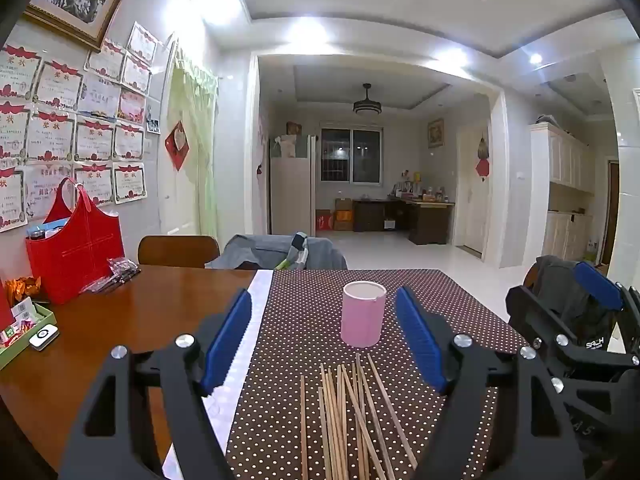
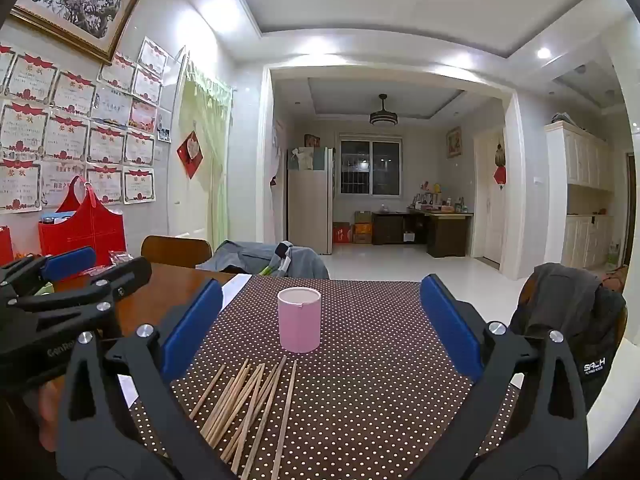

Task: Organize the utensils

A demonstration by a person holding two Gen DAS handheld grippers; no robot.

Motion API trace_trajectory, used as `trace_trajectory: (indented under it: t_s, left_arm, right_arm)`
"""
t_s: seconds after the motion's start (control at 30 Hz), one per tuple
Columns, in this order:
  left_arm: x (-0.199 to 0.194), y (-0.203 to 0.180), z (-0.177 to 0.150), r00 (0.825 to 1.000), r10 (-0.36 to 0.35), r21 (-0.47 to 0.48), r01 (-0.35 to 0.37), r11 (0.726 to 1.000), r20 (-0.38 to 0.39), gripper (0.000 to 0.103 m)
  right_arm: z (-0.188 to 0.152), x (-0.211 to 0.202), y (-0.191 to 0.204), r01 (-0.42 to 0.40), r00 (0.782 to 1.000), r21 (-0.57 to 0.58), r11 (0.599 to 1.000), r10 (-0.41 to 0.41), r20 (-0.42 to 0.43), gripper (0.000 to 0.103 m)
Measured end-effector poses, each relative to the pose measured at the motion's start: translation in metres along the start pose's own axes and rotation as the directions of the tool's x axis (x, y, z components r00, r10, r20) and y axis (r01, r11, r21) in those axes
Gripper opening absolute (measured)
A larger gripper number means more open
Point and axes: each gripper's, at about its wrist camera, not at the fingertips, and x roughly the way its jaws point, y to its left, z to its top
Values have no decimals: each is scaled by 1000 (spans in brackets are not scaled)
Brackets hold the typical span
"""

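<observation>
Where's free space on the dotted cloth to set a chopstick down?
Free: the cloth right of the chopsticks and the pink cup, plus the strip behind the cup. Crowded: the near centre, where the chopsticks overlap in a loose pile.

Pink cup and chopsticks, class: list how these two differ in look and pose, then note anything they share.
1. The pink cup stands upright; the chopsticks lie flat in a loose, fanned pile.
2. The cup is pink, wide and cylindrical; the chopsticks are tan, thin and long.
3. The cup is a single item; the chopsticks are many, some crossing.

Shared: both rest on the dotted brown cloth, neither held by a tool.
</observation>
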Motion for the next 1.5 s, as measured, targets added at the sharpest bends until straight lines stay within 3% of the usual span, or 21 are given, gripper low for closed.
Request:
trace_trajectory:
  t_s: [1.5]
  left_arm:
    - [0, 0, 0, 1000, 0, 6, 0, 1000, -1, 73]
  right_arm:
    - [-3, 0, -4, -1, 1000, 5, 1000, 1, -10, 97]
